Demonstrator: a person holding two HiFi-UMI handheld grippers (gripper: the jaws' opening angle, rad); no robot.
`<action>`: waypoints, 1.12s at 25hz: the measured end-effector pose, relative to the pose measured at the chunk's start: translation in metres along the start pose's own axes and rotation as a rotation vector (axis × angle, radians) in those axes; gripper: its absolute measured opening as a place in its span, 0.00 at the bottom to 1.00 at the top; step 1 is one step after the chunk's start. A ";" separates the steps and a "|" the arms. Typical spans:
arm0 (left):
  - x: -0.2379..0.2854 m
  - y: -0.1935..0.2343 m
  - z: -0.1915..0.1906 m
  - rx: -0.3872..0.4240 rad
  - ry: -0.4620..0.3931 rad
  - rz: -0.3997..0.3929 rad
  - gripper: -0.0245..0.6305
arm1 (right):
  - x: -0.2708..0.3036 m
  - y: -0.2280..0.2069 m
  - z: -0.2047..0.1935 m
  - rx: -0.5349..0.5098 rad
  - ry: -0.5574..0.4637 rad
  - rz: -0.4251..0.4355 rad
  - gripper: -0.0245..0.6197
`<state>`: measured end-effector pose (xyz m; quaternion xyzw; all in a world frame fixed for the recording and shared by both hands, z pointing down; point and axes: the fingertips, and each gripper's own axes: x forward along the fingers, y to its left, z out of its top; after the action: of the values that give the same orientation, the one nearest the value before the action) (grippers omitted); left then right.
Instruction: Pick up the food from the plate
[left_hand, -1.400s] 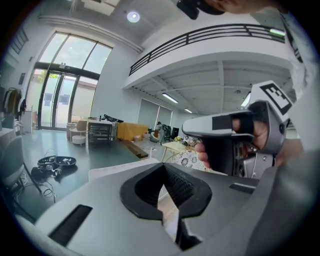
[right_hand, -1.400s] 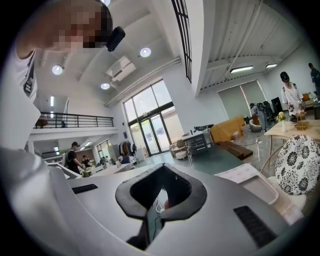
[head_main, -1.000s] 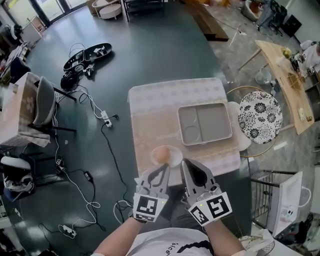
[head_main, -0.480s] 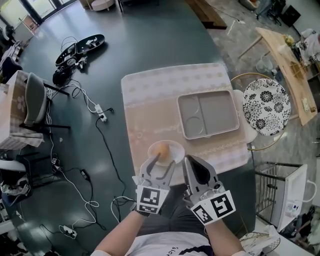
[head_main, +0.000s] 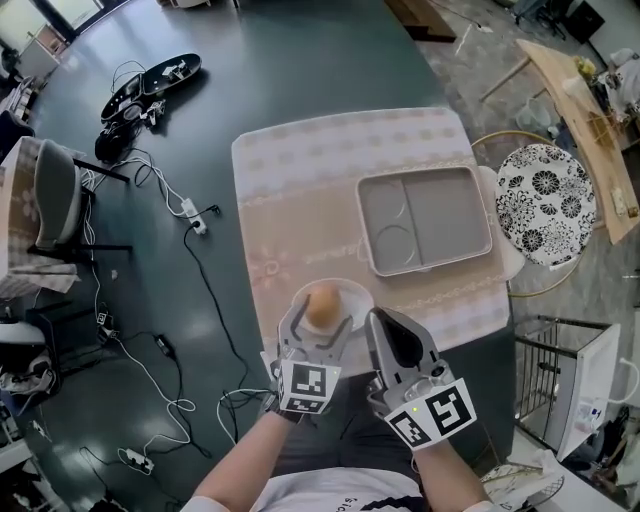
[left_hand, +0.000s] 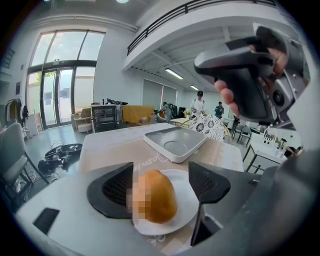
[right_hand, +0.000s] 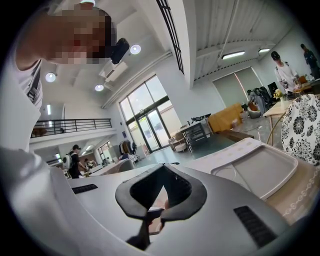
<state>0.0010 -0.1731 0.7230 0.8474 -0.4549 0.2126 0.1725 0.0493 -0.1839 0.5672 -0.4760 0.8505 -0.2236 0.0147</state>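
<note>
The left gripper (head_main: 319, 322) has pushed forward from behind the plate (head_main: 361, 296). Its jaws, shut a second ago, are opening on either side of the food (head_main: 321, 305), a golden-brown roll lying on the plate at the near edge of the table (head_main: 300, 190). Neither pad is pressing on it. The right gripper (head_main: 388, 325) is hovering just beside the plate, clenched on nothing. Both forearms (head_main: 243, 458) are reaching forward side by side.

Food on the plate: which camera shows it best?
Left gripper view: the food sits large on its plate between the opening jaws of the left gripper. Head view shows it small from above; right gripper view doesn't clearly show it.
</note>
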 end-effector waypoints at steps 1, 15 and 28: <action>0.003 0.001 -0.004 0.002 0.008 0.000 0.53 | 0.002 -0.002 -0.003 0.003 0.001 0.000 0.06; 0.034 0.010 -0.033 0.045 0.081 0.019 0.57 | 0.018 -0.019 -0.023 0.018 0.018 0.020 0.06; 0.030 0.012 -0.031 0.047 0.102 0.006 0.57 | 0.013 -0.022 -0.022 0.020 0.037 0.001 0.06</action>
<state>-0.0002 -0.1850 0.7663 0.8381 -0.4428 0.2664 0.1748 0.0548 -0.1967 0.5984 -0.4712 0.8485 -0.2407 0.0038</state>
